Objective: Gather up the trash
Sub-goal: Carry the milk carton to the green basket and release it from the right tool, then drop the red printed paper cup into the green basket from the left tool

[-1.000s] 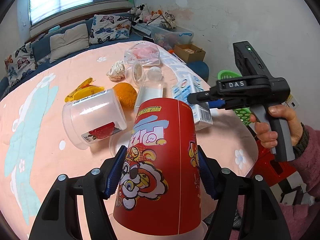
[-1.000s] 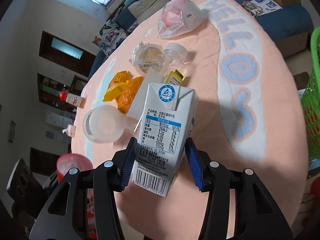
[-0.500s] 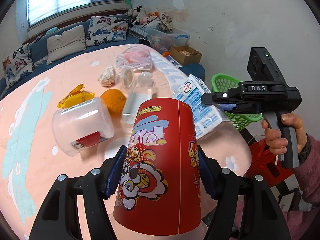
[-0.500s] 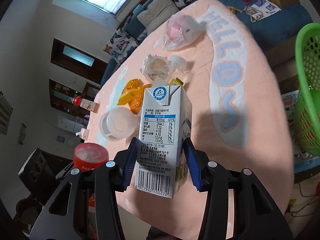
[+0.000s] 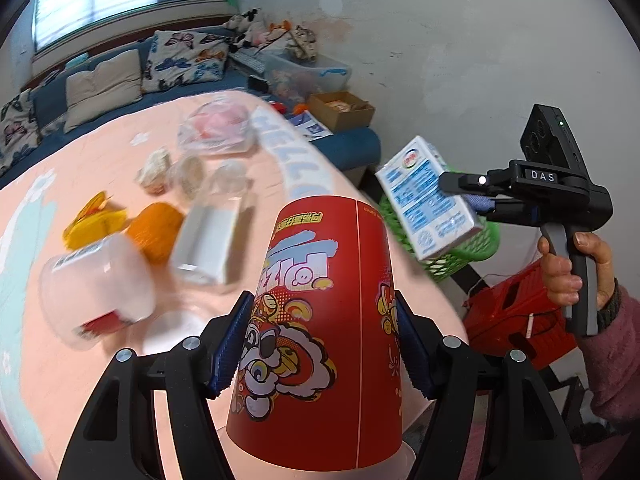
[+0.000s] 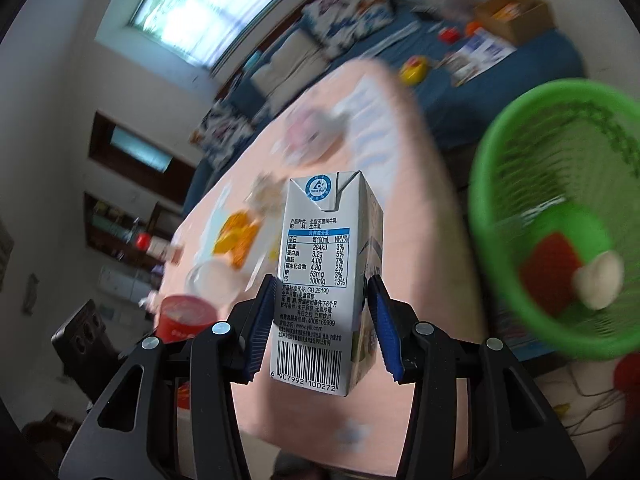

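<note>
A white milk carton (image 6: 326, 280) rides clamped between the blue-padded fingers (image 6: 260, 322) of the right gripper (image 6: 322, 324), held clear of the peach-covered desk (image 6: 420, 240) with the green mesh basket (image 6: 500, 160) at about three o'clock in the right wrist view; a red item and a pale crumpled wad already lie inside it. In the left wrist view the left gripper (image 5: 322, 344) is closed on an inverted red paper cup (image 5: 320, 320), its pads pressing the cup's tapered wall low down, while the carton shows at two o'clock above the basket's rim. Both pieces look light and probably empty; the carton seems stiff along its folded edges yet likely to dent on its broad faces, so the present hold across the narrow sides near the base appears sound. The cup looks thin-walled and glossy, apt to slip or buckle if squeezed hard, and is best held near its wide rim. Still on the desk, from nine to twelve o'clock: a clear plastic tub (image 5: 96, 284), orange peel (image 5: 154, 230), a yellow wrapper (image 5: 90, 222), a small white box (image 5: 210, 244) and a clear bag (image 5: 218, 132).
</note>
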`<state>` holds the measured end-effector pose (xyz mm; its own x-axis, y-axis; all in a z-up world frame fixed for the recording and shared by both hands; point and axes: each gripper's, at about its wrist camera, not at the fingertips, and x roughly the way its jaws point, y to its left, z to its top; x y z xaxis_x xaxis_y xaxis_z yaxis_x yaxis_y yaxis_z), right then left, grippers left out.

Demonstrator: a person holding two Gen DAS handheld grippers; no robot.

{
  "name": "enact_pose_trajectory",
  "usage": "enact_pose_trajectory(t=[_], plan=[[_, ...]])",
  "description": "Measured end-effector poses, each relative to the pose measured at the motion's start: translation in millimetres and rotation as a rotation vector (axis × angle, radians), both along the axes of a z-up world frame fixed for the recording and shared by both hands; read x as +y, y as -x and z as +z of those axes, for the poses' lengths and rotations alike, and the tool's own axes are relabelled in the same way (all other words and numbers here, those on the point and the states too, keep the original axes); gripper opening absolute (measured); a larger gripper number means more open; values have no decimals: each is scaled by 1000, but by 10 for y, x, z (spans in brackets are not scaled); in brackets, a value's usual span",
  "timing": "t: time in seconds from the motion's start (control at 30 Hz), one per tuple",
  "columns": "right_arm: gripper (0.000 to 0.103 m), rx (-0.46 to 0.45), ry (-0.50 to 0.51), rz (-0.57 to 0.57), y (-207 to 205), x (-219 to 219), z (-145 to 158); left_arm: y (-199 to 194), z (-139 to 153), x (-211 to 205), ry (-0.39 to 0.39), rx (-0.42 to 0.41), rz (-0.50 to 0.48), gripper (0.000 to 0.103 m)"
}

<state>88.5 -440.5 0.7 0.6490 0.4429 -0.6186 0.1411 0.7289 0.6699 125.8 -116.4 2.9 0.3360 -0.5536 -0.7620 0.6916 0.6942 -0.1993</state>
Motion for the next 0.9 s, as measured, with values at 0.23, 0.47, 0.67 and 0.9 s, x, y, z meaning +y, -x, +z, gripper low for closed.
enact_pose_trajectory(t=[0.23,0.47,0.67,0.9], plan=[[47,41,169,-184,242,-762,-41,-11,39,-463,14,10,-61,65],[48,139,279,-267,324,-1218,-428,-52,125,-984,27,17,-108,65],[48,156,257,-270,296,-1417,-716,-80,233,-1442,37,8,-158,65],[52,125,205,-257,275,-1467,-748,-132,286,-1948,36,14,-205,65]])
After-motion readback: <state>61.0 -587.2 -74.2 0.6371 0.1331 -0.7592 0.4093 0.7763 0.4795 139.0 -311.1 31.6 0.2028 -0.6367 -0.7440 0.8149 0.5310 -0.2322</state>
